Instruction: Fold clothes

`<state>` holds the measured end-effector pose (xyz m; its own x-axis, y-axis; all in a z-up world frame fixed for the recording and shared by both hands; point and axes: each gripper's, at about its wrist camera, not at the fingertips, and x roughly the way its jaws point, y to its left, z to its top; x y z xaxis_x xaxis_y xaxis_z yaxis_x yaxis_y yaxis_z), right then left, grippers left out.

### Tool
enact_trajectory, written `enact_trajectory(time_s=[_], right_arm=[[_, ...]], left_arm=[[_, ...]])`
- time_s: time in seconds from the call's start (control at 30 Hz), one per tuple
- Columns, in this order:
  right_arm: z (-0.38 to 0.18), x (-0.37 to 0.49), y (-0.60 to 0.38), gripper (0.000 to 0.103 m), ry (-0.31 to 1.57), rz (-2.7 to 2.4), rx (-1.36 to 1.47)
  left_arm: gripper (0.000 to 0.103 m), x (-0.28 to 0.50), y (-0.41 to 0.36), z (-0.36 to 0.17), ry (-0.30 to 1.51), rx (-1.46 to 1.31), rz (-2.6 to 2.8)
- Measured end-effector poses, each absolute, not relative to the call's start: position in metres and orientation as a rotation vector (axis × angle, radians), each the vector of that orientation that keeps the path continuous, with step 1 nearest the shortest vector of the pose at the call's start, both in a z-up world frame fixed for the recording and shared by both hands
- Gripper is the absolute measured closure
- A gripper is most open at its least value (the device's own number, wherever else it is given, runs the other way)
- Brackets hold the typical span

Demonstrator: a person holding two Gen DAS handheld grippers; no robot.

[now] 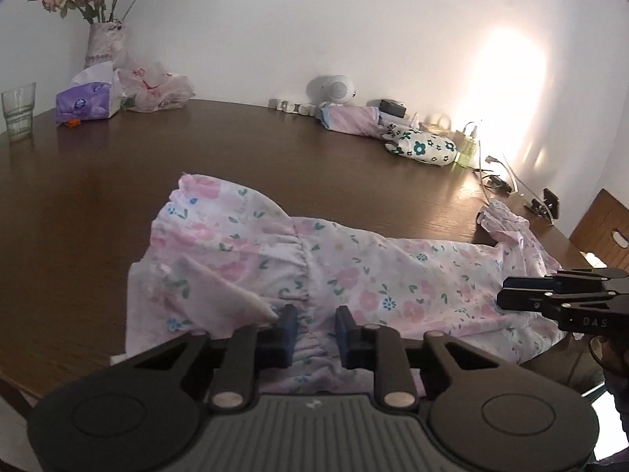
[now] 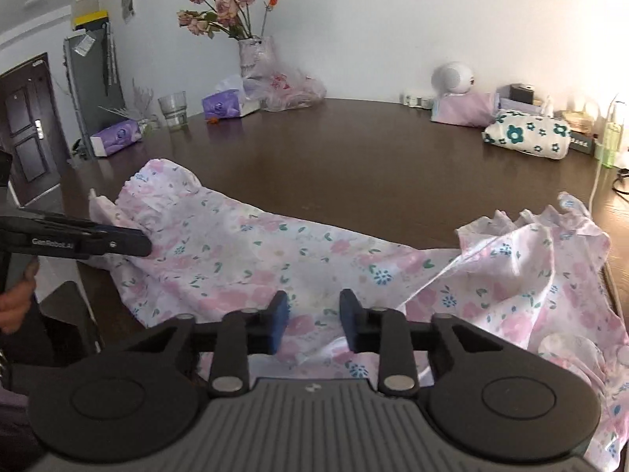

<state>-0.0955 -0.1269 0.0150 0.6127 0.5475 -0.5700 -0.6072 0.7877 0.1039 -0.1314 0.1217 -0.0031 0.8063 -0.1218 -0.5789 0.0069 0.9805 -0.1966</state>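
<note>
A pale pink dress with a flower print (image 1: 354, 267) lies lengthwise along the near edge of the dark wooden table (image 1: 236, 149). Its ruffled end is on the left, and the other end is rumpled at the right (image 2: 530, 275). My left gripper (image 1: 316, 324) hovers low over the gathered waist seam, its blue pads apart with cloth showing in the gap. My right gripper (image 2: 314, 310) stands over the middle of the dress (image 2: 275, 251), pads likewise apart and not pressing cloth. Each gripper also shows from the side in the other view: the right gripper (image 1: 507, 295) and the left gripper (image 2: 145, 244).
At the back left are a vase of flowers (image 1: 106, 43), a purple tissue box (image 1: 86, 102), a plastic bag (image 1: 157, 90) and a glass (image 1: 19, 112). Folded clothes (image 1: 420, 145), a white round speaker (image 1: 330, 88) and cables (image 1: 499, 181) are at the back right. A wooden chair (image 1: 605, 228) stands right.
</note>
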Motion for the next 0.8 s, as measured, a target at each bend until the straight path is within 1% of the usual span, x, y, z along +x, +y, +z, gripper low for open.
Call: enact_trajectory(time_s=[0.03,0.1,0.2,0.27,0.37,0.4,0.43,0.47,0.5,0.53,0.57,0.6,0.7,0.8], right_arm=[[0.014,-0.096,-0.126,0.082,0.621,0.649,-0.103],[0.01,-0.094,-0.123,0.091,0.632,0.608,-0.096],[0.005,-0.089,-0.116,0.092,0.626,0.571,-0.077],[0.009,-0.086,-0.112,0.092,0.644,0.566,-0.086],[0.019,-0.085,-0.136,0.088,0.643,0.493,-0.07],[0.025,-0.082,-0.154,0.084,0.633,0.457,-0.033],[0.032,-0.077,-0.174,0.08,0.624,0.424,0.022],[0.038,-0.07,-0.192,0.069,0.62,0.382,0.065],[0.043,-0.062,-0.209,0.061,0.616,0.341,0.105],[0.044,-0.051,-0.223,0.059,0.615,0.309,0.136],[0.045,-0.039,-0.237,0.057,0.616,0.278,0.169],[0.04,-0.023,-0.249,0.054,0.639,0.255,0.207],[0.026,0.019,-0.265,0.053,0.696,0.221,0.267],[0.022,0.042,-0.26,0.053,0.686,0.192,0.253]], left_arm=[[0.086,-0.13,0.123,-0.004,0.633,-0.169,-0.076],[0.086,-0.127,0.123,-0.002,0.634,-0.077,-0.111],[0.086,-0.107,0.125,-0.001,0.633,0.021,-0.123],[0.086,-0.102,0.128,0.0,0.641,0.033,-0.117],[0.086,-0.101,0.132,0.0,0.643,0.035,-0.091],[0.086,-0.104,0.133,0.002,0.649,0.013,-0.085],[0.08,-0.107,0.134,0.004,0.655,-0.01,-0.08],[0.073,-0.11,0.132,0.012,0.623,-0.031,-0.107],[0.072,-0.114,0.129,0.02,0.588,-0.052,-0.137],[0.071,-0.118,0.127,0.027,0.553,-0.072,-0.166],[0.066,-0.117,0.116,0.036,0.515,-0.072,-0.214],[0.064,-0.116,0.105,0.044,0.477,-0.07,-0.262],[0.063,-0.092,0.054,0.038,0.525,-0.078,-0.392],[0.065,-0.081,0.009,0.014,0.605,0.016,-0.468]])
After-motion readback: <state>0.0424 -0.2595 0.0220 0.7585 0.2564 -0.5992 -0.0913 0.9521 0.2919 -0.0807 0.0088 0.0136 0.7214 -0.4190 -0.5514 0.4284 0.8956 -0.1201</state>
